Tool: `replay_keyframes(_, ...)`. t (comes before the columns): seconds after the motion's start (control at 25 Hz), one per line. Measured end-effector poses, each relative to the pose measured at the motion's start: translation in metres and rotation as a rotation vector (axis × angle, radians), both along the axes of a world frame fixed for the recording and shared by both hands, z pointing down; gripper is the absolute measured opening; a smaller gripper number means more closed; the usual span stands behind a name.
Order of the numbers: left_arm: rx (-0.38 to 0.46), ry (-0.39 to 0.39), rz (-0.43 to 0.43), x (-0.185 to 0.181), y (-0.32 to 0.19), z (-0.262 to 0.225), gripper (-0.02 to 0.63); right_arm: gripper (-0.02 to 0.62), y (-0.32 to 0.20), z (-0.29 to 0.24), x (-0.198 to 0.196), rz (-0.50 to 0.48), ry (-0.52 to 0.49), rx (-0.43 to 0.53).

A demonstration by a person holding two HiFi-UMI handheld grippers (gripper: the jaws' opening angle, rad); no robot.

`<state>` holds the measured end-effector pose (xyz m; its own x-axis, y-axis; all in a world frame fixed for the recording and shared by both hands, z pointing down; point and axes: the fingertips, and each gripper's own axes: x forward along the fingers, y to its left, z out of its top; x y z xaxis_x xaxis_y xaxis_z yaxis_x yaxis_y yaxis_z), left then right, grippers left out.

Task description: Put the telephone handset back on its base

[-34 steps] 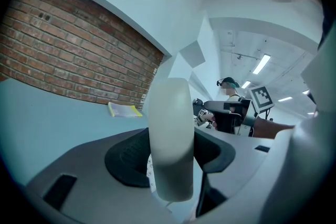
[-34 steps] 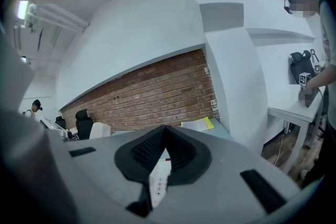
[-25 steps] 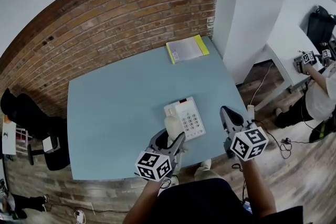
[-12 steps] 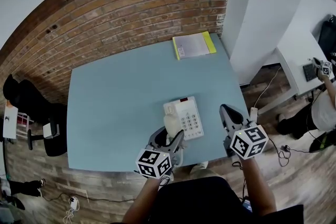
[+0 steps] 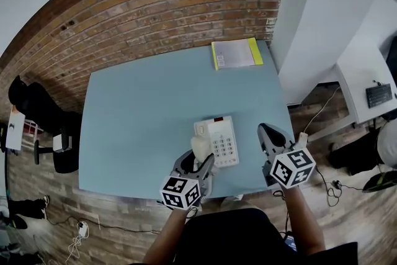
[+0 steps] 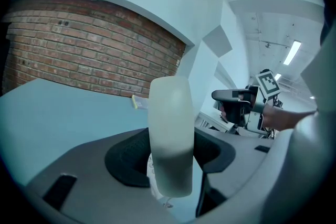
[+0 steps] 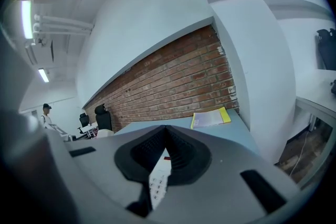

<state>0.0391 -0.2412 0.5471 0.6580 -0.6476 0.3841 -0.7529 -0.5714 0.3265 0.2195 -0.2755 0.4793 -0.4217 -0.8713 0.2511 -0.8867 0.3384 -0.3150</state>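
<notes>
A white telephone base [image 5: 221, 140] with a keypad sits near the front edge of the light blue table [image 5: 136, 115]. The cream handset [image 5: 200, 146] stands between the jaws of my left gripper [image 5: 197, 161], at the base's left side. The left gripper view shows the handset [image 6: 170, 134] upright, with my left gripper [image 6: 170, 157] shut on it. I cannot tell whether the handset touches the base. My right gripper [image 5: 265, 132] hovers right of the base, shut and holding nothing. In its own view the right gripper [image 7: 167, 136] shows a strip of the keypad [image 7: 157, 182] below its pads.
A notebook with a yellow edge [image 5: 237, 53] lies at the table's far right corner, by a white pillar [image 5: 322, 15]. A brick wall [image 5: 155, 3] runs behind the table. A black chair [image 5: 37, 115] stands to the left and a white desk [image 5: 366, 65] to the right.
The head camera has shifted, so the table sits a little further right in view. Both grippers hold almost the same places, and the handset stays in the left one.
</notes>
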Motion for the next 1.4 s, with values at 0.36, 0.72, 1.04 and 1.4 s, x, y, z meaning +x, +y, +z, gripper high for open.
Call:
replay_keyframes(0.36, -0.015, -0.043, -0.065, -0.008, -0.011, 0.016, 0.235, 0.012, -0.012, 0.008, -0.007, -0.062, -0.007, -0.016)
replay_keyframes(0.72, -0.06, -0.069, -0.095, -0.015, -0.02, 0.037, 0.235, 0.012, -0.017, 0.017, -0.008, -0.085, -0.015, -0.035)
replay_keyframes(1.04, -0.088, -0.099, -0.082, -0.013, -0.026, 0.05, 0.235, 0.012, -0.014, 0.029, -0.006, -0.083, -0.012, -0.069)
replay_keyframes(1.4, -0.128, -0.129, -0.077, -0.012, -0.035, 0.073, 0.235, 0.012, -0.013, 0.035, -0.008, -0.085, -0.011, -0.084)
